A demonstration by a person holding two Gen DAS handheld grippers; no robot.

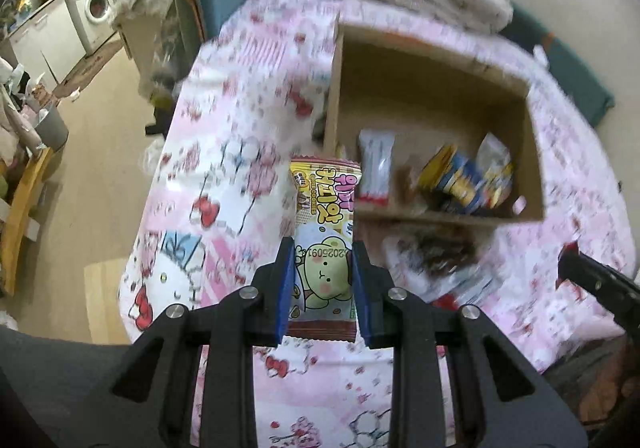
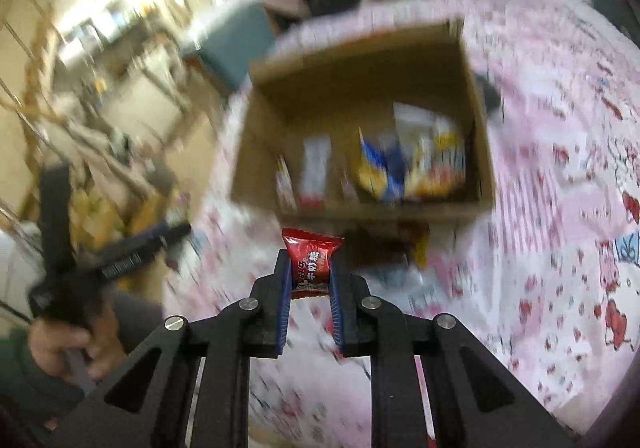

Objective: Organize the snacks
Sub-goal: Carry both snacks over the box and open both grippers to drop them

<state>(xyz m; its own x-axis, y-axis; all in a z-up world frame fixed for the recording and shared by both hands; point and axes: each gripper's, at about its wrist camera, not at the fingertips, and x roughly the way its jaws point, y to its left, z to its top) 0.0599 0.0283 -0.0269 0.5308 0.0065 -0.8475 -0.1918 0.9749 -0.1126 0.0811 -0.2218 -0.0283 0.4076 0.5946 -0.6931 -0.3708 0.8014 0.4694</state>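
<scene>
From the left wrist view, the left claw (image 1: 324,248) is clamped on a long snack bar (image 1: 325,236) with a green bear on the wrapper. The bar stands between the blue pads (image 1: 285,288) and sticks out toward 12 o'clock. The cardboard box (image 1: 536,152) lies at about 1 o'clock from the claw, open at the top, on the surface with the pink cartoon cloth (image 1: 224,176). Inside it I see a white and red packet (image 1: 376,168) and some blue and yellow packets (image 1: 468,180). Just before the near wall of the box, on the cloth, lies a dark brown wrapper (image 1: 436,252); the blur hides what it is. The step in hand, I judge, is to carry the bar over the near wall of the box. To do it well, the claw should pass clearly above the wall, go to the free part at the left of the box, and open only when the bar is low inside.

From the right wrist view, the right claw (image 2: 308,268) is closed on a small red candy (image 2: 311,260), which is held at its lower half. The box (image 2: 476,116) is at 12 o'clock, near but not under the claw. The other claw (image 2: 120,248) shows at 9 o'clock, with a hand (image 2: 60,340) below it. Because both claws go to the same box, I think it is better that they enter one after the other, so that they do not knock together.
</scene>
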